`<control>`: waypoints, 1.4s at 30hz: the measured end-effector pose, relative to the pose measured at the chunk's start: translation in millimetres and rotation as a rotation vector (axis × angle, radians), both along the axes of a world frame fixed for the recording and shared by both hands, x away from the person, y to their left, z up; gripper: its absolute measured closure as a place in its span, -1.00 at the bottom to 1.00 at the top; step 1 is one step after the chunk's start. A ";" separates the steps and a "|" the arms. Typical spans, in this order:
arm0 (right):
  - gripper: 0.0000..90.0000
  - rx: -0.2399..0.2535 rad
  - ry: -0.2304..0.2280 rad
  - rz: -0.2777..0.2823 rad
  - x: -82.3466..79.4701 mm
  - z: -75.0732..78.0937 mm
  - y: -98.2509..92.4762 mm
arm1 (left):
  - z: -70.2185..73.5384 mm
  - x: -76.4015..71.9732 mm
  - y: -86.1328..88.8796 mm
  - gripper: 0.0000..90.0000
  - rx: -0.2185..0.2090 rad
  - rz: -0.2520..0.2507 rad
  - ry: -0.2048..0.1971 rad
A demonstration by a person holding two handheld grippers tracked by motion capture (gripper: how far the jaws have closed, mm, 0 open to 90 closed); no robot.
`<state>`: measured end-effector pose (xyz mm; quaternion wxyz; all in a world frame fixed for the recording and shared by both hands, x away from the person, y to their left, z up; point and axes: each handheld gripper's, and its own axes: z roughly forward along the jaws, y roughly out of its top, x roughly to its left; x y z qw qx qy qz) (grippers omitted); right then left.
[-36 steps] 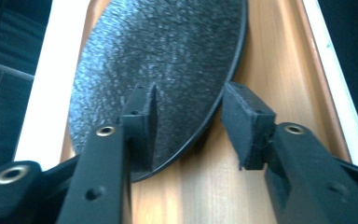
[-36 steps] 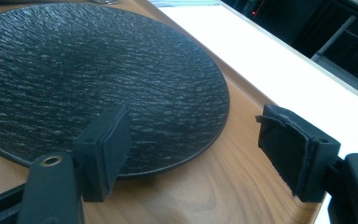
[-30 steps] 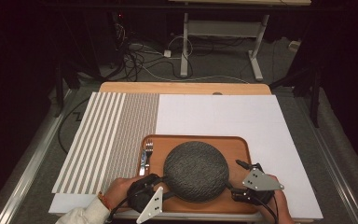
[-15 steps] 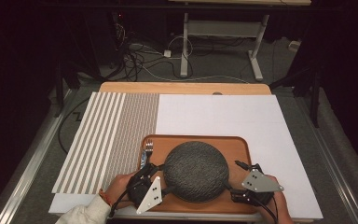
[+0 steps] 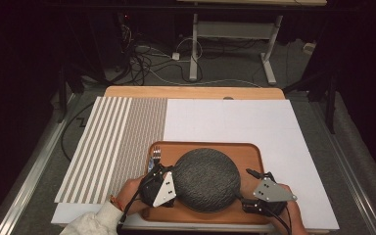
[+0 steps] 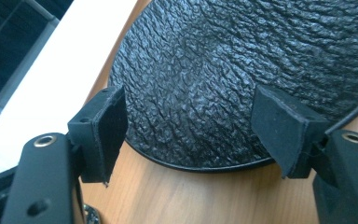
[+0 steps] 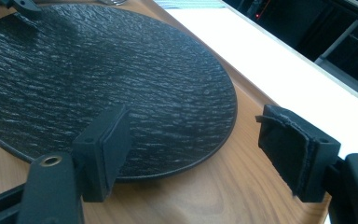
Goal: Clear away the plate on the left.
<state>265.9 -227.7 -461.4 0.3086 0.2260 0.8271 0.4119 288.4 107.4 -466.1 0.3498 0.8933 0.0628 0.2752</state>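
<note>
Your left gripper (image 5: 159,172) fingers have just been opening, now wide w/ nothing pinched, straddling the dark plate (image 5: 206,179) rim. Right gripper (image 5: 255,188) fingers open too, beside the plate's other edge on the wooden tray (image 5: 252,156) — prob. so you can flank it from both sides.

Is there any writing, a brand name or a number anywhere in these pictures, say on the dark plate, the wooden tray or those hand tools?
None can be read.
Dark plate: only a rough, rippled surface, no mark.
Wooden tray: plain wood grain.
Striped mat: only stripes, no lettering.
White sheet: blank.
Left hand-held gripper and right hand-held gripper: black pads and screw holes, no label.
</note>
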 end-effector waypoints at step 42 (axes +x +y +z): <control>-0.49 0.009 -0.041 0.004 -5.3 3.8 3.2 | 39.9 6.0 60.9 -0.55 -0.160 0.127 -0.083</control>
